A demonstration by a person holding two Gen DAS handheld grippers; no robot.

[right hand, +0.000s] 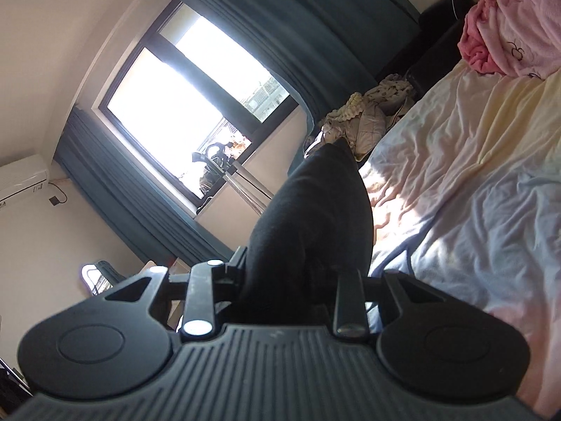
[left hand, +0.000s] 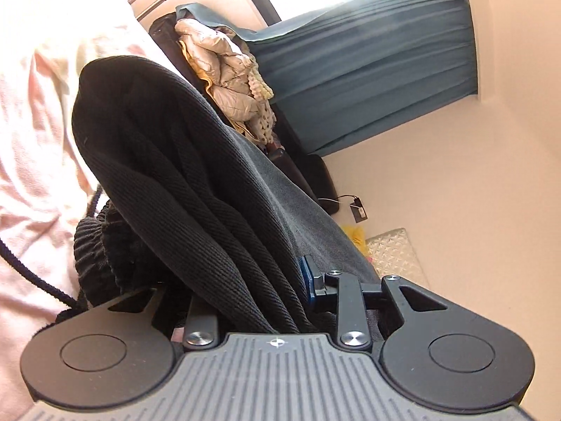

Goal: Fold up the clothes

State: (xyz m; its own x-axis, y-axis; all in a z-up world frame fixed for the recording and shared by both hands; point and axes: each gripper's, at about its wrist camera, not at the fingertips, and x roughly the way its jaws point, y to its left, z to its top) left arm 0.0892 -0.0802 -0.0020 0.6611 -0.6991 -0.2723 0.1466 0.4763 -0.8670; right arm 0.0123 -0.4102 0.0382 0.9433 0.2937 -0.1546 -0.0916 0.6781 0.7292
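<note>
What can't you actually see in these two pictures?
- Left wrist view: the black knit garment covers the left hand-held gripper, hiding its fingertips.
- Right wrist view: the black garment hides the right hand-held gripper tips.
- Neither view shows the whole garment, so its type is unclear.

Teal curtains [right hand: 115, 189] frame a bright window [right hand: 182, 105] in the middle-left of the right view, with an air conditioner [right hand: 21, 175] at far left. Upper right, a pink blanket [right hand: 508, 35] sits bunched on the bed [right hand: 473, 175]. A beige puffer jacket [left hand: 228, 80] is top center of the left view.
</note>
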